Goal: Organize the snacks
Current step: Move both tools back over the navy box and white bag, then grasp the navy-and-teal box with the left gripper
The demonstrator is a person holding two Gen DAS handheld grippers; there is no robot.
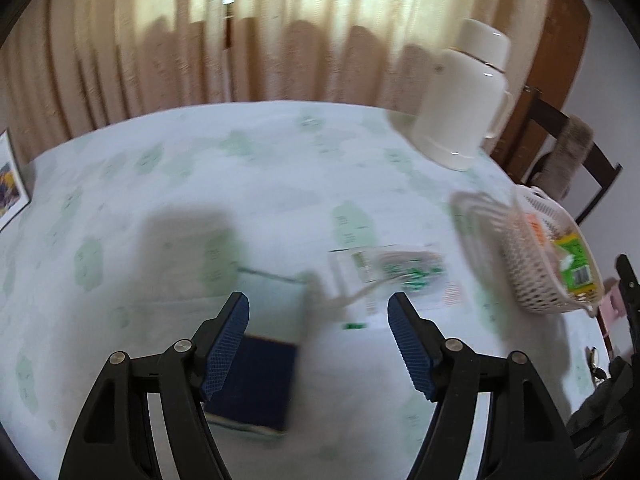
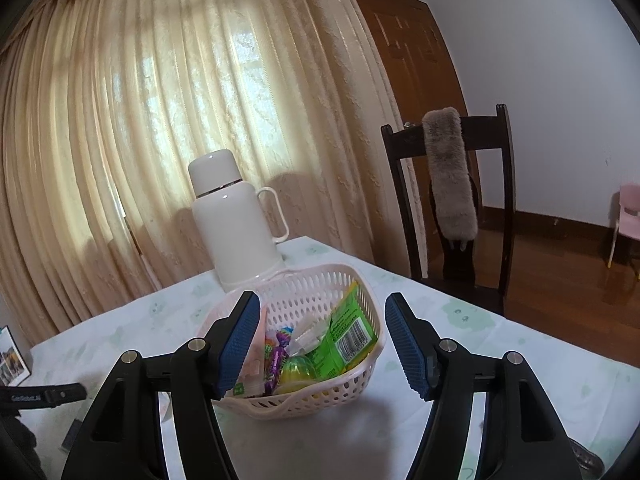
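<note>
Left gripper: your left gripper (image 1: 318,344) hung over the table with its blue-padded jaws wide apart and nothing between them.
Right gripper: your right gripper (image 2: 320,344) also stood apart, empty, with the basket (image 2: 316,284) framed between its fingers, just beyond the tips.
Basket contents: you had a green packet (image 2: 344,336) leaning against the right wall, a purple wrapped candy (image 2: 280,350), a yellow-green round piece (image 2: 298,368) and a pink packet (image 2: 256,356) at the left side.
Loose snacks: a clear packet with green print (image 1: 396,270) lay flat on the tablecloth (image 1: 260,184) ahead of your left gripper, left of the basket (image 1: 532,276); the picture was blurred, so its label could not be read.
Dark box: a navy box (image 1: 260,384) sat just below your left finger, on the cloth.
Thermos: the white flask (image 2: 234,224) stood upright just behind the basket.
Chair: a dark wooden chair (image 2: 496,208) stood at the table's far edge, a grey furry strip (image 2: 450,176) draped over its back.
</note>
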